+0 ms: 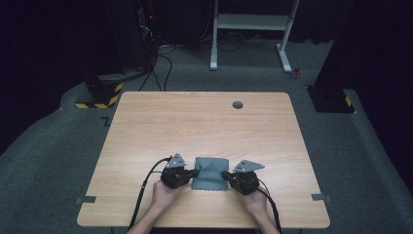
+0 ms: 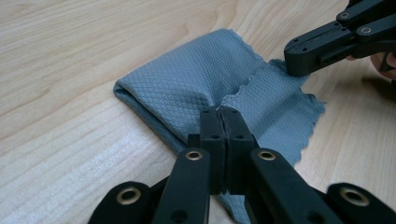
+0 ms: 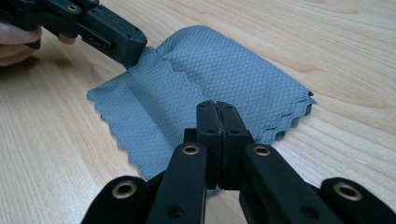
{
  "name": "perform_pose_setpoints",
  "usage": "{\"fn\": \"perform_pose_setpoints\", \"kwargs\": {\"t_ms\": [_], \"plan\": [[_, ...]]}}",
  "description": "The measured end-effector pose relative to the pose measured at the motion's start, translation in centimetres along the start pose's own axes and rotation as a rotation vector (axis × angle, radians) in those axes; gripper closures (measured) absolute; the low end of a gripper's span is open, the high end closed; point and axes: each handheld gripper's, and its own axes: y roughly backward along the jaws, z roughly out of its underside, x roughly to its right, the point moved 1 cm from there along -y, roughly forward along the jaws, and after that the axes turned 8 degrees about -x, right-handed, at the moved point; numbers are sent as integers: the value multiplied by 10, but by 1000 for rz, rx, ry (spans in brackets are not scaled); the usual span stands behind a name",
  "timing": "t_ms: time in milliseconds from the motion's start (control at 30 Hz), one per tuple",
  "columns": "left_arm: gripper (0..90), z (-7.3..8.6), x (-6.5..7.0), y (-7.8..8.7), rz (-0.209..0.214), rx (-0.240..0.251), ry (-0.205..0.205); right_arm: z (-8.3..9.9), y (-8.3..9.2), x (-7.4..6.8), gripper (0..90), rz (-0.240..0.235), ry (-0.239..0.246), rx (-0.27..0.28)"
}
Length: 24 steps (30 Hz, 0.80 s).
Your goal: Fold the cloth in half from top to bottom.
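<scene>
Two closed grippers — left gripper [image 1: 195, 172], right gripper [image 1: 224, 173] — pinch the folded cloth [image 1: 210, 174], lower centre, its length running up-down the frame.

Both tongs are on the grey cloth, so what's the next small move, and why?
Probably lift both a little and carry the flap across. The left tongs and right tongs are each shut on an edge of the folded grey cloth, which lies flat on the table.

Legible text: none you can read | labels, brands, numbers: none on any surface | signs: yellow-and-black hazard stripes [image 1: 100, 92] on a floor base, 10 o'clock of the table [image 1: 146, 122]
</scene>
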Motion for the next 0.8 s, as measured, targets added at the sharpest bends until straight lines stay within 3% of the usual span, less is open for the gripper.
{"fn": "perform_pose_setpoints", "kwargs": {"t_ms": [533,667,800], "plan": [[875,6,3,0,7,-17,-3,7,-2,-3,861,-6,-5,-6],[841,11,6,3,25,-25,-15,10,2,-5,848,-16,-8,-5],[780,15,5,7,43,-11,0,14,8,-5,814,-19,-13,4]]}}
